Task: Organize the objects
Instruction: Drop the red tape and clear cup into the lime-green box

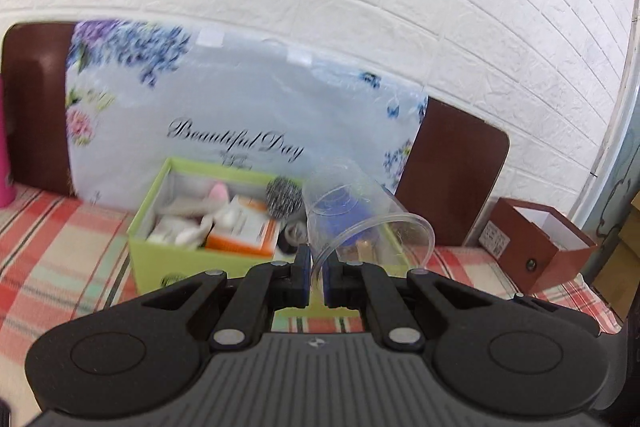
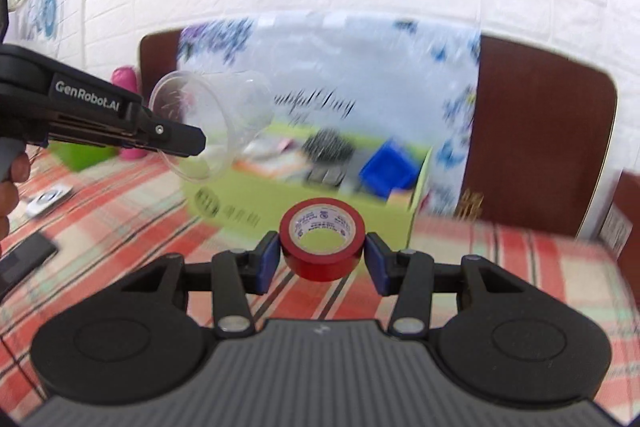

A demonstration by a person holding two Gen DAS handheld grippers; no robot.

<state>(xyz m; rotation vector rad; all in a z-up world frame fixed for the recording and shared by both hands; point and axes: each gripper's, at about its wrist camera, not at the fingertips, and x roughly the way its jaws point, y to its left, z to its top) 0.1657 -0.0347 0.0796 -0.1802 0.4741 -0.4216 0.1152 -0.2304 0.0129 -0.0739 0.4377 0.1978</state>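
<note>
Left hand-held gripper [image 1: 316, 277] pinching clear plastic cup [image 1: 360, 211] rim; right hand-held gripper [image 2: 322, 257] clamped on red tape roll [image 2: 322, 245], above green box [image 2: 320, 195].

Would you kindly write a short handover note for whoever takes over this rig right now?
Left gripper: jaws shut on the rim of the clear plastic cup, held tilted in the air.
Right gripper: jaws shut on the red tape roll, lifted off the checked cloth.
Green box: already holds a steel scourer, an orange-and-white carton and other bits.
Done: both items picked up.
Left: probably place cup and tape in the box, though the destination isn't certain.
</note>
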